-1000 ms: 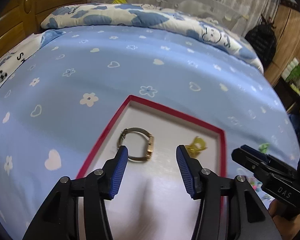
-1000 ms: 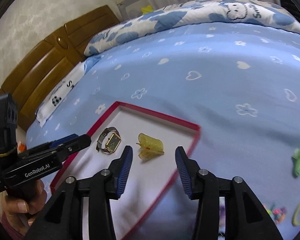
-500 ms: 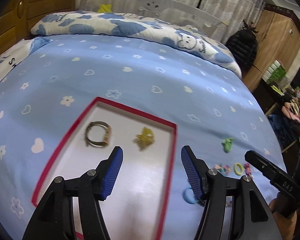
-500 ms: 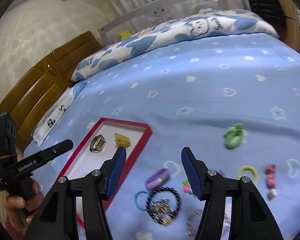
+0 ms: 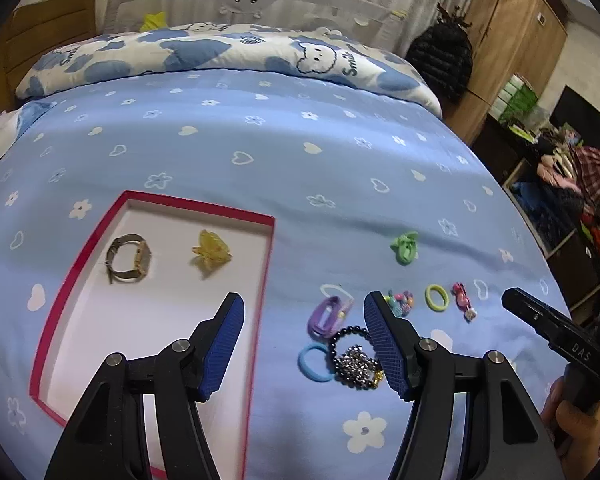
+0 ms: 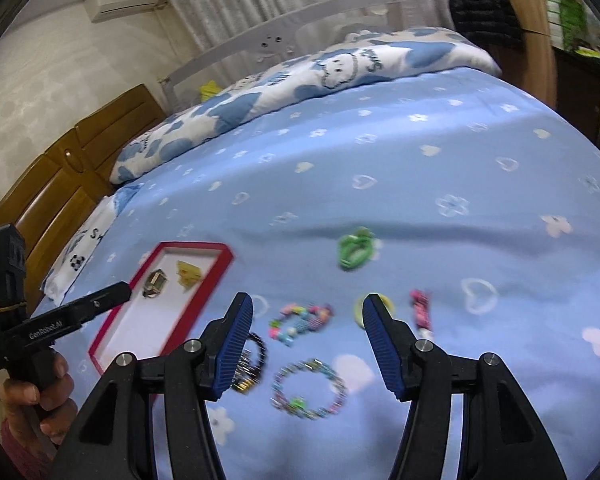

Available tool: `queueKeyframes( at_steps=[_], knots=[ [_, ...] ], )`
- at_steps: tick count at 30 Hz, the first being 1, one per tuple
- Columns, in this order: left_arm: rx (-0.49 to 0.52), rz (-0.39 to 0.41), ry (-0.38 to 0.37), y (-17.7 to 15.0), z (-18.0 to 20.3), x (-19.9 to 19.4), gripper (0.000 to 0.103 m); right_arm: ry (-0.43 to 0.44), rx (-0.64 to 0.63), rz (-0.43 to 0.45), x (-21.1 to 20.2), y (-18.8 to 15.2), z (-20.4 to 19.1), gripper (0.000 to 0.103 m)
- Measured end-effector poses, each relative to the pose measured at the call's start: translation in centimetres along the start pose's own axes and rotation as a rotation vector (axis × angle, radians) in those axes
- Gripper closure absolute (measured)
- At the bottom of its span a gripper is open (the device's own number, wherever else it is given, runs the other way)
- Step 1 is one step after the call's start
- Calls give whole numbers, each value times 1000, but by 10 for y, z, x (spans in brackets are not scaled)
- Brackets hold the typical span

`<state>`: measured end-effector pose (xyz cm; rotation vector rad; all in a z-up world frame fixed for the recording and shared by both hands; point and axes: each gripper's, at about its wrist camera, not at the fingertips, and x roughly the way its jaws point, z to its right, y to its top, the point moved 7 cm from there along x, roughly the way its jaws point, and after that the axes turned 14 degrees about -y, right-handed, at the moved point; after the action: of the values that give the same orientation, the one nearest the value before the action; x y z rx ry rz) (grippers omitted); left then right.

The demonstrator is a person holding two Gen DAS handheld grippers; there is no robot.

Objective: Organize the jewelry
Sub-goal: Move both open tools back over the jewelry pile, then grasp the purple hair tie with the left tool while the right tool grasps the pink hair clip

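Note:
A red-rimmed white tray (image 5: 265,276) (image 6: 204,286) lies on the blue bedspread and holds a gold watch (image 5: 129,259) (image 6: 154,282) and a yellow hair claw (image 5: 211,253) (image 6: 189,272). Right of it lie loose pieces: a green scrunchie (image 5: 405,246) (image 6: 356,251), a purple clip (image 5: 326,317), a blue hair tie (image 5: 314,363), a black bead bracelet (image 5: 346,336), a yellow hair tie (image 5: 437,298), a pink clip (image 5: 463,303) (image 6: 420,309) and two colourful bead bracelets (image 6: 300,319) (image 6: 310,389). My left gripper (image 5: 302,344) is open above the tray's right edge. My right gripper (image 6: 306,342) is open above the bracelets.
A blue-and-white quilt (image 5: 220,54) lies at the bed's far end before a white rail. A wooden headboard (image 6: 52,184) stands at the left. A wardrobe and cluttered shelves (image 5: 540,128) stand at the right. The other gripper shows at each view's edge (image 5: 560,340) (image 6: 52,320).
Both grippers have pulled back and swung right, away from the tray. The loose jewelry on the bedspread has come into view. Both jaws have stayed open.

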<state>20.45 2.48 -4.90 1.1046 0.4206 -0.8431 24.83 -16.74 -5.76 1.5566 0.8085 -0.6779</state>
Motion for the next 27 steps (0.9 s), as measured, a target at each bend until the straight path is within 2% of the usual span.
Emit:
queueKeyframes(
  at_steps=[8, 16, 27],
  knots=[
    [21, -53, 3, -4, 14, 23, 41, -53, 49, -17, 6, -11, 40, 44],
    [52, -105, 12, -5, 21, 52, 41, -63, 64, -40, 21, -16, 50, 44],
    [85, -203, 39, -9, 15, 111, 41, -94, 62, -97, 56, -22, 59, 45]
  ],
)
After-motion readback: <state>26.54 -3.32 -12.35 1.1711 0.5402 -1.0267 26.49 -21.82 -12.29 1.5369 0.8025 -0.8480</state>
